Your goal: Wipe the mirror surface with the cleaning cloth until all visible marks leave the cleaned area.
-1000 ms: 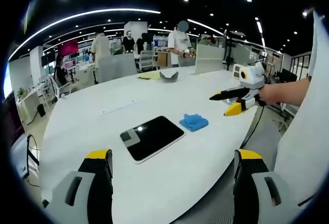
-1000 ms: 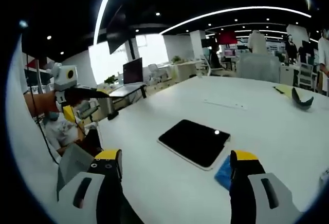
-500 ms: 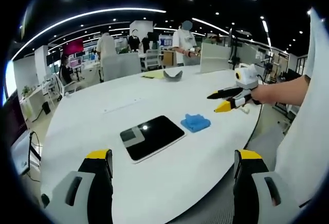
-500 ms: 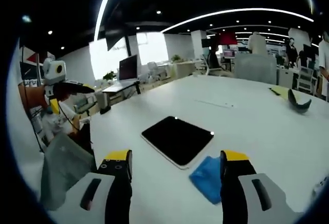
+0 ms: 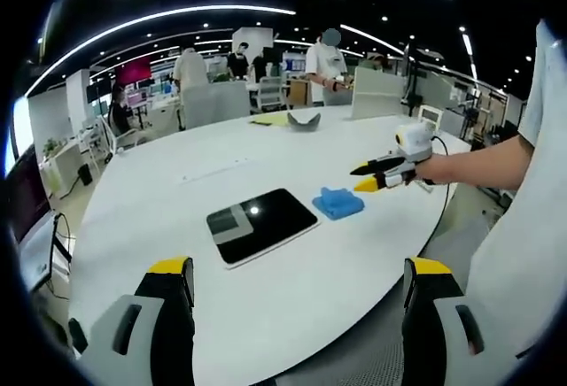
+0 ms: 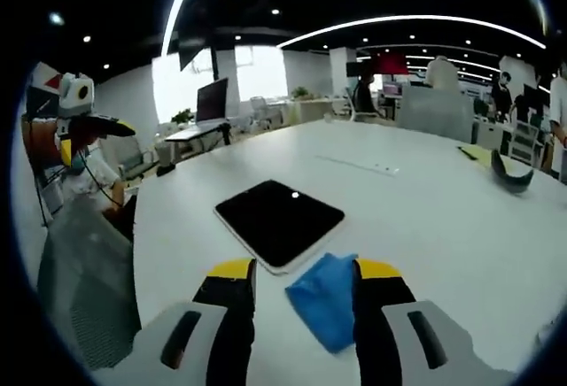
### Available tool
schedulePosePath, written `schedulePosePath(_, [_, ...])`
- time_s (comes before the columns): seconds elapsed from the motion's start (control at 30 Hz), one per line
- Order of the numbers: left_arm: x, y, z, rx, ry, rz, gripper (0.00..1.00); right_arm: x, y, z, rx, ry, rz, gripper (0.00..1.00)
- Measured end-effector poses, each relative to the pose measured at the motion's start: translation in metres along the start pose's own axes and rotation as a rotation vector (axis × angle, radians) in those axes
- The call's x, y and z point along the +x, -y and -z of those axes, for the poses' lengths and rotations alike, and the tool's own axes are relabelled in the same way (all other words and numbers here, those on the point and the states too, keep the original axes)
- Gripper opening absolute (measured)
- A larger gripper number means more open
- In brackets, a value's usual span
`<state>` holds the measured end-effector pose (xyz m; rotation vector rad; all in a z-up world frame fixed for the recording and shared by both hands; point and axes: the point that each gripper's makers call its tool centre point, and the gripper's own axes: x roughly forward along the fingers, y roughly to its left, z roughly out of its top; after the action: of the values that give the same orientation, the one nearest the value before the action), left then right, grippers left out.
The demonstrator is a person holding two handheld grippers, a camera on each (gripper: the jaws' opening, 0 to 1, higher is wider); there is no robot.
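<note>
From the left gripper view we looked across the white table [image 5: 292, 271] from beyond its near edge, well back, with that gripper's own jaws rising at the bottom and spread wide. The mirror [image 5: 260, 225] lay mid-table ahead of us, the cloth [image 5: 337, 203] just to its right, and the right gripper [image 5: 362, 179] reached in from the right above the cloth. From the right gripper view we looked from much nearer and lower over the table [image 6: 425, 218], the cloth [image 6: 324, 296] between our jaws and the mirror [image 6: 279, 220] just past it; the left gripper [image 6: 124, 124] showed far left. Both views shared mirror, cloth and tabletop, seen from roughly crossing directions.
</note>
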<state>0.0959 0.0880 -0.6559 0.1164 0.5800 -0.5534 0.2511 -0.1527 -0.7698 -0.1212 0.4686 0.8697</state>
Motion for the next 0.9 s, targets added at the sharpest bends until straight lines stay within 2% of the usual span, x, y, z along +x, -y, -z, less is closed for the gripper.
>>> schedulePosePath(0.2, [-0.001, -0.001, -0.005, 0.016, -0.001, -0.014, 0.99, 0.014, 0.013, 0.017, -0.013, -0.043, 0.0, 0.28])
schedulePosePath(0.5, [0.008, -0.001, -0.005, 0.008, -0.017, -0.029, 0.99, 0.032, 0.027, 0.054, -0.013, -0.092, 0.018, 0.24])
schedulePosePath(0.6, [0.012, 0.0, -0.001, 0.002, -0.036, -0.025, 0.99, 0.035, 0.027, 0.077, -0.064, -0.152, 0.02, 0.2])
schedulePosePath(0.63, [0.012, 0.001, -0.001, 0.005, -0.037, -0.024, 0.99, 0.038, 0.028, 0.064, -0.075, -0.064, 0.025, 0.2])
schedulePosePath(0.67, [0.013, 0.002, 0.0, 0.003, -0.041, -0.023, 0.99, 0.036, 0.028, 0.067, -0.042, -0.073, 0.029, 0.2])
schedulePosePath(0.9, [0.014, 0.001, 0.0, 0.003, -0.057, -0.026, 0.99, 0.034, 0.029, 0.069, -0.054, -0.054, 0.034, 0.19])
